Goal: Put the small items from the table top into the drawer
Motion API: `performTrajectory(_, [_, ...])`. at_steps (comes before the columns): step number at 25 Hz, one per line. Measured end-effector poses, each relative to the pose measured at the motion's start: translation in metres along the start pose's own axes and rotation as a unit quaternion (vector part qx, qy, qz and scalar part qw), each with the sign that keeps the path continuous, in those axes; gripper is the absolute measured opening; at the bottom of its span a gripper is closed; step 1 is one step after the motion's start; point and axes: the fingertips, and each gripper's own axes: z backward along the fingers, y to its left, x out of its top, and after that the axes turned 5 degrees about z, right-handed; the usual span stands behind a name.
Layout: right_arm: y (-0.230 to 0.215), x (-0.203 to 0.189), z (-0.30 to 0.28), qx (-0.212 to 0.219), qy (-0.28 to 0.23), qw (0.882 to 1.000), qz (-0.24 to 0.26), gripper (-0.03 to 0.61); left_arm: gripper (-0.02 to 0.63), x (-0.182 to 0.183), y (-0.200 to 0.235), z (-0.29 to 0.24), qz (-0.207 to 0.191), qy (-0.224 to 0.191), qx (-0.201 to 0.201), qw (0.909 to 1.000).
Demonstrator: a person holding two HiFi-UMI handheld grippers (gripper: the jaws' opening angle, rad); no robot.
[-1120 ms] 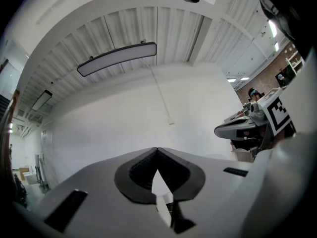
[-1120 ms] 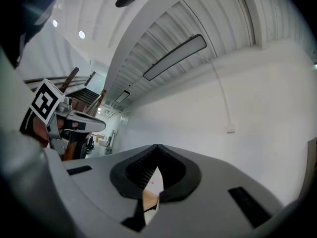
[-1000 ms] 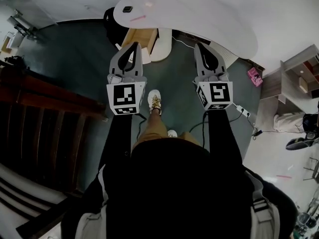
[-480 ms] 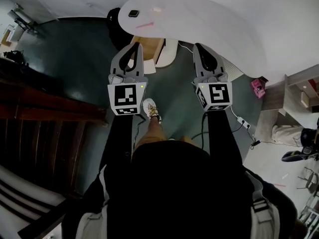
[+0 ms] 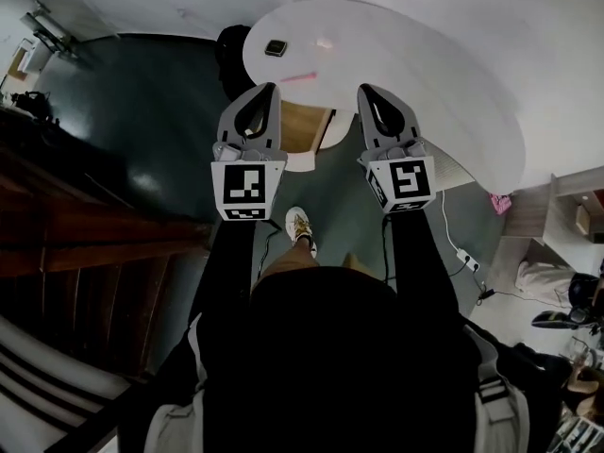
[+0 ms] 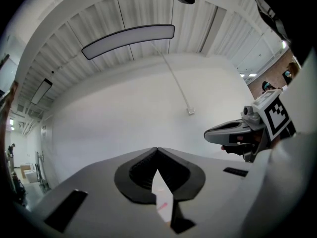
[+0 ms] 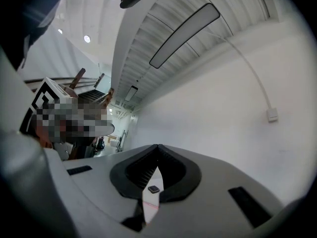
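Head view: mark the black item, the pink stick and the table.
black item (image 5: pixel 275 48), head view, on its top face.
pink stick (image 5: pixel 298 77), head view, on its middle.
table (image 5: pixel 425 74), head view, on a bare part of the white top.

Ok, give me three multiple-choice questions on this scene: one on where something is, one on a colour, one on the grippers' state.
1. Where is the small dark square item? A) on the white table B) on the floor C) on a chair
2. What colour is the thin stick on the table? A) green B) pink C) blue
3. How do the left gripper and right gripper stand? A) both open B) only the left open C) both shut, empty
Answers: 1 A, it lies on the table top; 2 B, it shows pink against the white; 3 C, each gripper view shows tips meeting, nothing between.
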Motion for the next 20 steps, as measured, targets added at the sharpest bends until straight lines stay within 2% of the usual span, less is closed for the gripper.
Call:
performTrajectory(10, [-0.006,-0.01,-0.106,-0.001,0.005,1.0,-0.001,0.026,0.014,-0.014,0.071,-0.068,-0.002,0.004,-0.016,0.9999])
performTrajectory(20, [-0.018,-0.032,-0.142,-0.017,0.026,1.0,-0.003,0.026,0.014,-0.035,0.091,-0.105,0.01,0.013,-0.035,0.9993])
